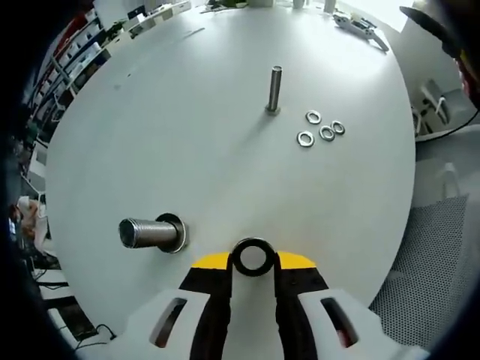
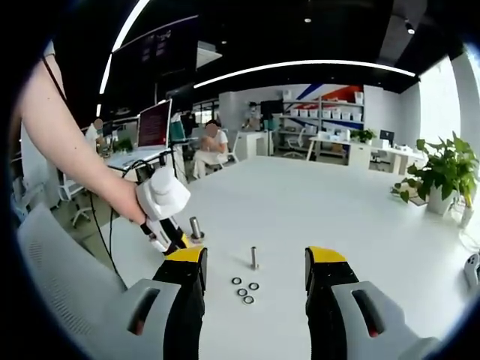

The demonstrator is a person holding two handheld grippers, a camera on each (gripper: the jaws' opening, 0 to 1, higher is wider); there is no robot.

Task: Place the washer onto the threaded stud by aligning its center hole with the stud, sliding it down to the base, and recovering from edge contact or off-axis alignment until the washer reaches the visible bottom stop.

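My left gripper point(image 1: 253, 262) is shut on a steel washer point(image 1: 253, 257), held flat between its yellow-tipped fingers just above the white table point(image 1: 225, 165). The thick threaded stud point(image 1: 150, 233) stands to the left of the washer, clearly apart from it, with a ring at its base. In the right gripper view the same stud point(image 2: 196, 227) rises beside the left gripper point(image 2: 177, 241), which a person's hand holds. My right gripper point(image 2: 255, 262) is open and holds nothing, hovering over the table's near side.
A thinner plain stud point(image 1: 275, 88) stands farther back, with several loose washers point(image 1: 321, 129) lying to its right. They also show as the thin stud point(image 2: 254, 257) and washers point(image 2: 245, 291) between the right jaws. A potted plant point(image 2: 441, 176) stands at the right.
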